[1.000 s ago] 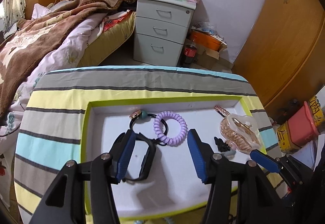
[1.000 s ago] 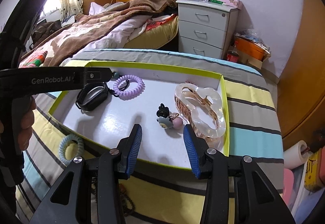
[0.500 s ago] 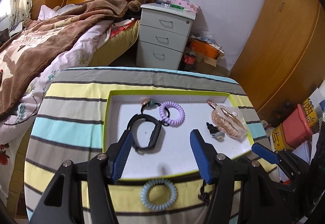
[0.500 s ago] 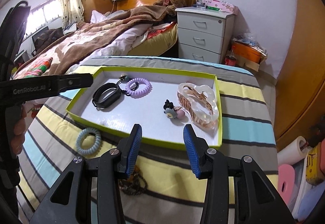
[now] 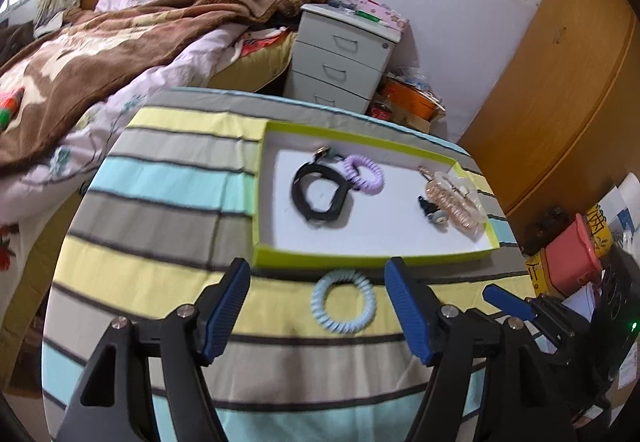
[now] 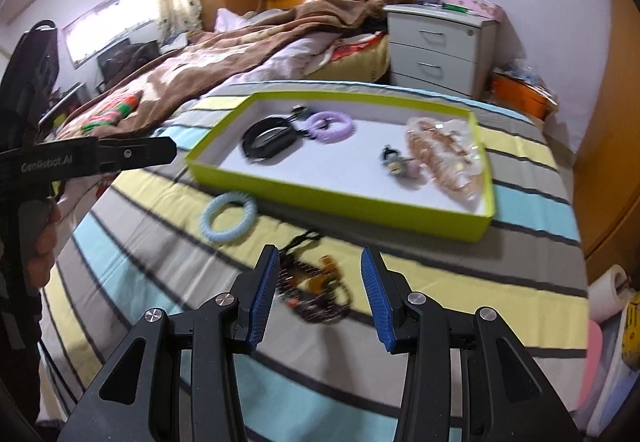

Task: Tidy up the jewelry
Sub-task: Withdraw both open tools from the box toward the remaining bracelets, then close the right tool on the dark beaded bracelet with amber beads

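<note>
Four pieces lie in the tray, two outside it; both the left gripper and the right gripper are spread, holding nothing.

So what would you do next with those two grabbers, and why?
Probably lower the left hand-held gripper onto the pale blue coil hair tie and close on it. Its fingers are open with the tie lying between them on the striped cloth, outside the green tray where the other pieces already sit. The dark beaded piece could follow.

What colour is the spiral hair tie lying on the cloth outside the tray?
Pale blue; the spiral hair tie shows best in the left wrist view.
</note>
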Available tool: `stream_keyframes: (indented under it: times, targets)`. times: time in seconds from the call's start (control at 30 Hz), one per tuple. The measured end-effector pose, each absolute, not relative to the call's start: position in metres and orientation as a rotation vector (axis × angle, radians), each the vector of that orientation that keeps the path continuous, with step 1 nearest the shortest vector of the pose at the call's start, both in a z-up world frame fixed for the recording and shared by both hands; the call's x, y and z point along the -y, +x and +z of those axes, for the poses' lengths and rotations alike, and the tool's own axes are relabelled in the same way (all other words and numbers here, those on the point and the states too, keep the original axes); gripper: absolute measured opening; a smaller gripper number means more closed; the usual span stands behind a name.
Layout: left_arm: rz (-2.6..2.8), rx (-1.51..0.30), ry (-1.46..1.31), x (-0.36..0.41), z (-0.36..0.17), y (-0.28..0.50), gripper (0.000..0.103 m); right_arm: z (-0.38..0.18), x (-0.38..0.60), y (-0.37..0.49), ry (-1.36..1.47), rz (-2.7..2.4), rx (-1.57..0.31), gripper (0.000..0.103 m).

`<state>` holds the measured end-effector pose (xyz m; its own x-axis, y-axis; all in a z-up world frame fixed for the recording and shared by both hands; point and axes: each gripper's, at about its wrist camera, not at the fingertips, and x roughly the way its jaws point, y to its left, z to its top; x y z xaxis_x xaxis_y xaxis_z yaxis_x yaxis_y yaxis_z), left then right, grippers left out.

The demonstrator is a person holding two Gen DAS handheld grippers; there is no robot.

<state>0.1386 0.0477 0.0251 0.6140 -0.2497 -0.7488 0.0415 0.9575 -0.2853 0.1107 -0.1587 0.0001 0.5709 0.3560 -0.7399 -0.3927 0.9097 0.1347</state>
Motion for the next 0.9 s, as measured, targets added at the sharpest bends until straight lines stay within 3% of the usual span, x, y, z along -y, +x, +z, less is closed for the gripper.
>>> stream_keyframes:
  times: [0.77, 0.83, 0.9]
  targets:
    - [-0.142, -0.974, -0.302, -0.071, -0.012, 0.126, 0.073, -0.034, 0.112, 0.119, -0.198, 0.455, -0.965, 0.043]
    - [-0.142, -0.977, -0.302, -0.071, -0.014, 0.127, 0.074, -0.034, 0.112, 0.119, -0.213, 0.433, -0.953, 0.035]
    - [-0.143, -0.980, -0.299, -0.070, -0.015, 0.128, 0.074, -0.033, 0.115, 0.121, -0.206, 0.411, -0.952, 0.017]
